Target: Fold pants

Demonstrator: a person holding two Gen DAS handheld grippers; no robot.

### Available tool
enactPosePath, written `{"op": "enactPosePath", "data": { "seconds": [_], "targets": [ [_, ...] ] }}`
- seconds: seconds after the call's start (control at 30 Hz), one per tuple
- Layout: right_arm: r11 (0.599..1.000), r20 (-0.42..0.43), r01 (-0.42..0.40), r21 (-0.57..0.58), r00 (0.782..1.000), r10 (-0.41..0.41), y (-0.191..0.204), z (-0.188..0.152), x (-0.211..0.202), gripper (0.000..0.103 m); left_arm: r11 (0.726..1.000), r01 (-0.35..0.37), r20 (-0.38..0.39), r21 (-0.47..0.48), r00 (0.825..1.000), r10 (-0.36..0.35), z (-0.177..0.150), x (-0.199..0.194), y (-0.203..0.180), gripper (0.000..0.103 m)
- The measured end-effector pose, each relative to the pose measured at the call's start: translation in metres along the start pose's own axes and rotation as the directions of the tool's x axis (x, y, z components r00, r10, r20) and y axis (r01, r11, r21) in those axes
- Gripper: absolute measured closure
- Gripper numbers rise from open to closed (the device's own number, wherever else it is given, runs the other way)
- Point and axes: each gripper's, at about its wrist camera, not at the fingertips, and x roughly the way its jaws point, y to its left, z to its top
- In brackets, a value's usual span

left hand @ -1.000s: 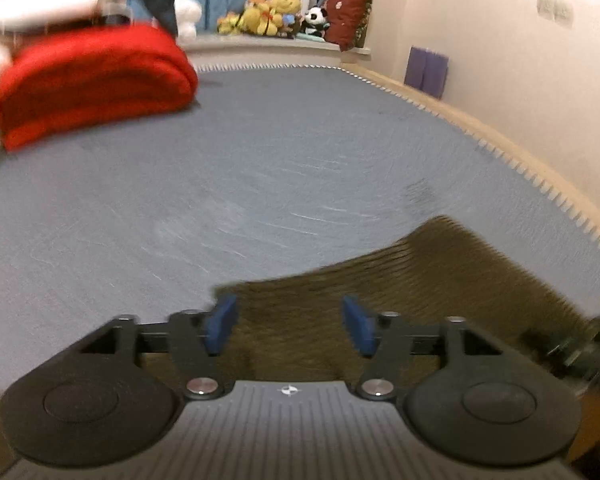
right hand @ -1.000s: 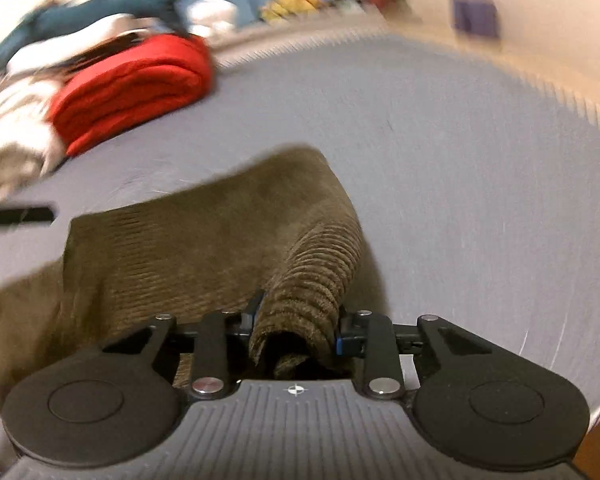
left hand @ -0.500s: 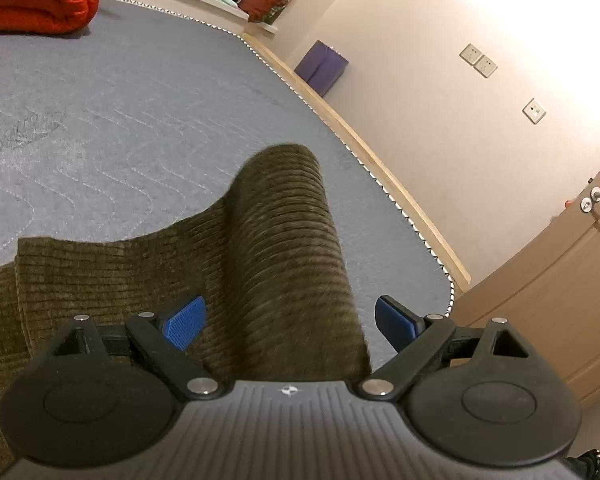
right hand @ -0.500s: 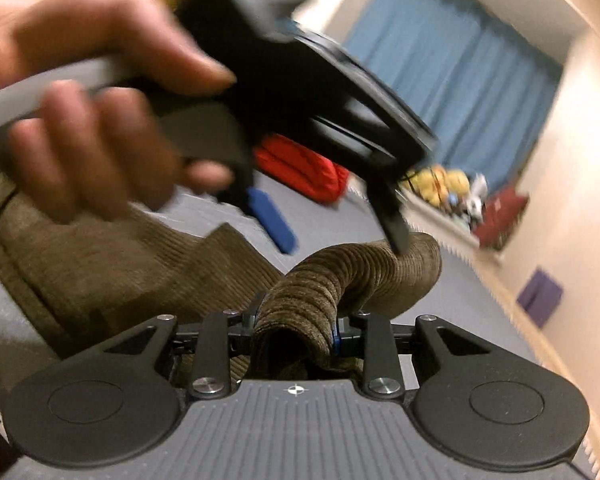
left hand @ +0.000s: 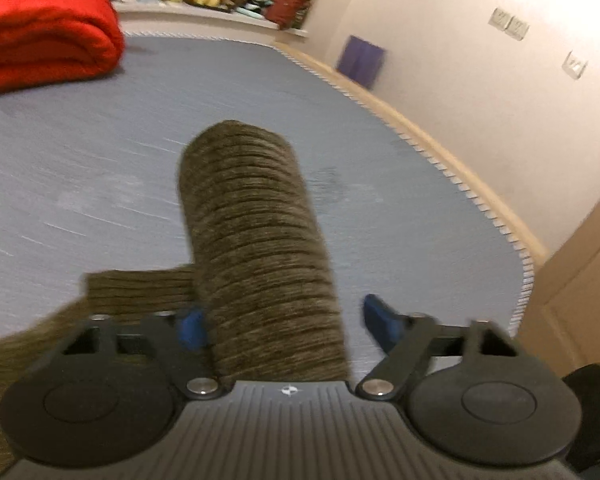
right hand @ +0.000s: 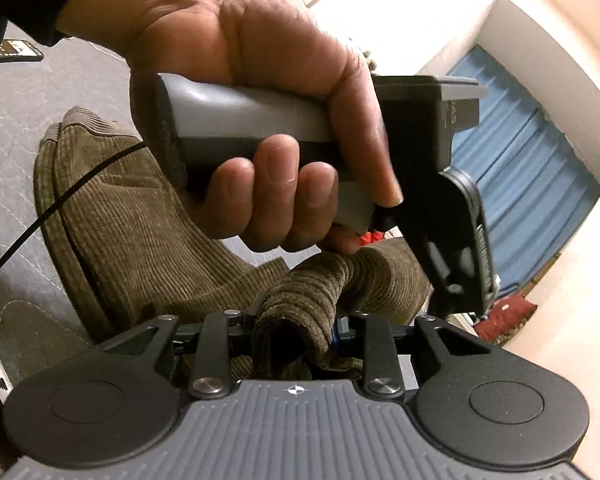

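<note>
Grey bedding (left hand: 100, 168) spreads far toward a red blanket (left hand: 44, 28) at the left. Brown corduroy pants (left hand: 256, 240) lie on it, a raised fold running between the closing jaws of the left gripper (left hand: 282, 322), whose right pad stands clear. The right gripper (right hand: 296, 326) is clamped on another bunch of pants, just beneath the person's left hand (right hand: 260, 120).

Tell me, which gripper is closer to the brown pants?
Right. The right gripper is clamped on a bunched fold of the pants; the left gripper straddles another fold, jaws closing, one pad clear of it.
</note>
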Motion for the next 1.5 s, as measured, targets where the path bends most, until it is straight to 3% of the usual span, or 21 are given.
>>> {"op": "enactPosePath", "data": {
  "seconds": [0.03, 0.1, 0.23, 0.37, 0.43, 0.53, 0.63, 0.73, 0.87, 0.93, 1.0, 1.03, 1.07, 1.17, 1.2, 1.3, 1.37, 1.4, 1.5],
  "targets": [
    [1.000, 0.005, 0.000, -0.004, 1.000, 0.000, 0.000, 0.001, 0.000, 0.073, 0.999, -0.034, -0.001, 0.008, 0.999, 0.034, -0.002, -0.001, 0.002, 0.046],
    [1.000, 0.008, -0.005, -0.008, 1.000, 0.005, 0.001, 0.003, 0.001, 0.074, 0.998, -0.062, -0.006, -0.001, 0.998, 0.062, -0.005, -0.004, 0.011, 0.076],
    [0.999, 0.013, -0.035, 0.016, 0.999, 0.035, 0.000, 0.010, 0.001, 0.070, 0.996, -0.083, -0.005, -0.024, 0.997, 0.083, -0.008, -0.012, 0.032, 0.082],
    [0.989, 0.012, -0.111, 0.098, 0.994, 0.110, -0.004, 0.023, 0.001, 0.059, 0.994, -0.089, -0.009, -0.066, 0.996, 0.088, -0.015, -0.021, 0.058, 0.082],
    [0.968, 0.054, -0.182, 0.172, 0.983, 0.175, -0.011, 0.033, -0.002, 0.050, 0.992, -0.086, -0.003, -0.088, 0.996, 0.086, -0.016, -0.030, 0.072, 0.082],
    [0.916, 0.150, -0.285, 0.284, 0.956, 0.251, -0.028, 0.047, -0.012, 0.035, 0.989, -0.080, 0.007, -0.123, 0.997, 0.081, -0.019, -0.047, 0.098, 0.082],
    [0.800, 0.250, -0.417, 0.431, 0.907, 0.338, -0.052, 0.054, -0.016, 0.033, 0.984, -0.071, 0.006, -0.166, 0.997, 0.073, -0.023, -0.064, 0.129, 0.083],
    [0.695, 0.310, -0.468, 0.545, 0.883, 0.352, -0.076, 0.053, -0.013, 0.031, 0.977, -0.073, 0.005, -0.203, 0.997, 0.075, -0.030, -0.084, 0.164, 0.083],
    [0.632, 0.258, -0.406, 0.660, 0.913, 0.317, -0.097, 0.048, 0.012, 0.029, 0.960, -0.114, 0.003, -0.257, 0.993, 0.118, -0.045, -0.116, 0.214, 0.083],
    [0.602, 0.189, -0.347, 0.719, 0.931, 0.311, -0.105, 0.038, 0.031, 0.027, 0.942, -0.151, -0.003, -0.300, 0.988, 0.158, -0.054, -0.133, 0.240, 0.083],
    [0.566, 0.106, -0.294, 0.770, 0.934, 0.341, -0.105, 0.025, 0.057, 0.027, 0.923, -0.182, -0.016, -0.338, 0.982, 0.188, -0.065, -0.146, 0.262, 0.082],
    [0.535, 0.062, -0.268, 0.801, 0.926, 0.372, -0.104, 0.018, 0.071, 0.027, 0.916, -0.195, -0.031, -0.351, 0.980, 0.197, -0.071, -0.150, 0.272, 0.080],
    [0.502, 0.031, -0.249, 0.828, 0.915, 0.403, -0.102, 0.012, 0.081, 0.026, 0.909, -0.209, -0.053, -0.360, 0.978, 0.204, -0.077, -0.151, 0.281, 0.071],
    [0.367, -0.037, -0.186, 0.911, 0.852, 0.523, -0.089, -0.012, 0.114, 0.026, 0.897, -0.251, -0.096, -0.363, 0.968, 0.232, -0.089, -0.153, 0.301, 0.047],
    [0.323, -0.046, -0.168, 0.931, 0.825, 0.562, -0.085, -0.019, 0.122, 0.026, 0.879, -0.291, -0.092, -0.378, 0.956, 0.278, -0.090, -0.158, 0.303, 0.036],
    [0.269, -0.047, -0.162, 0.949, 0.775, 0.631, -0.067, -0.024, 0.132, 0.025, 0.838, -0.399, -0.056, -0.371, 0.911, 0.409, -0.085, -0.176, 0.299, 0.029],
    [0.259, -0.042, -0.180, 0.949, 0.741, 0.670, -0.059, -0.022, 0.135, 0.024, 0.834, -0.397, -0.010, -0.384, 0.905, 0.426, -0.080, -0.191, 0.294, 0.029],
    [0.273, -0.055, -0.186, 0.944, 0.726, 0.685, -0.054, -0.020, 0.136, 0.023, 0.844, -0.387, 0.011, -0.371, 0.907, 0.421, -0.077, -0.196, 0.288, 0.029],
    [0.385, -0.121, -0.208, 0.899, 0.728, 0.675, -0.045, -0.007, 0.136, 0.030, 0.929, -0.310, 0.054, -0.202, 0.944, 0.326, -0.073, -0.199, 0.248, 0.028]
  ]
}}
